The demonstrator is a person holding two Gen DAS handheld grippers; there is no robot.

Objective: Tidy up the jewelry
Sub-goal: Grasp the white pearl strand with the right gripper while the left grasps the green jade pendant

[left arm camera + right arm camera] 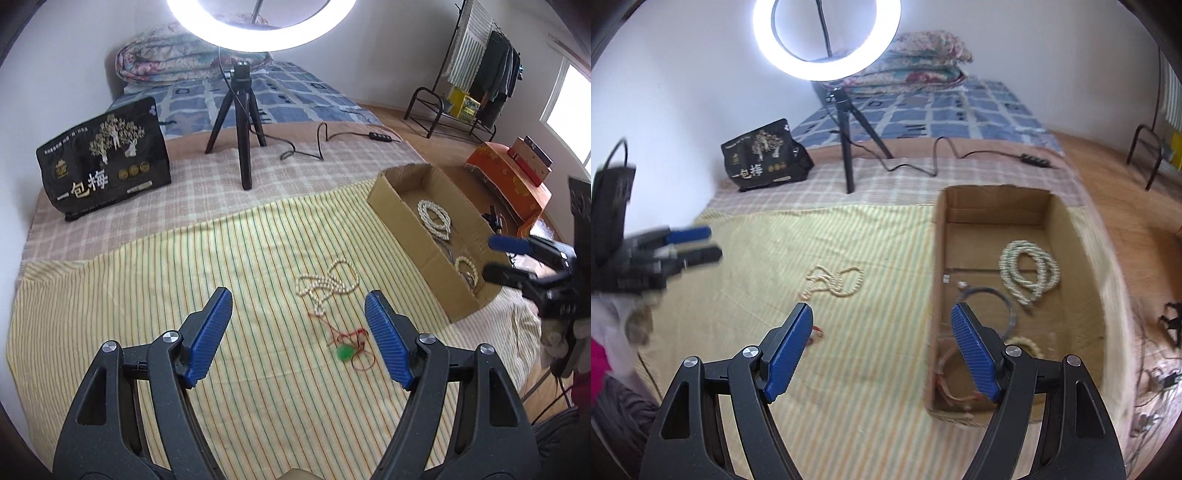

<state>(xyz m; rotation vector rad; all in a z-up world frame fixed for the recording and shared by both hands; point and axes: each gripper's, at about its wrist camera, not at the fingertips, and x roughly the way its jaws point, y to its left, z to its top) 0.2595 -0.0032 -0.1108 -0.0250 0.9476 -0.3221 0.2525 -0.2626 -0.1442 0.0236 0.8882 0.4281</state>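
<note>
A cream bead necklace [328,284] with a red cord and green pendant [345,352] lies on the yellow striped cloth [184,280]; it also shows in the right wrist view [834,282]. My left gripper [299,306] is open and empty, just short of the necklace. A cardboard box [400,218] to the right holds a coiled bead strand [1028,271], a dark hoop [1008,306] and a bead bracelet [466,265]. My right gripper [882,317] is open and empty, above the box's left wall [934,295].
A ring light on a black tripod [243,122] stands behind the cloth, its cable [321,144] trailing right. A black snack bag [105,162] stands at the back left. Folded quilts [173,55] lie at the far end of the bed. A clothes rack [480,74] stands at the right.
</note>
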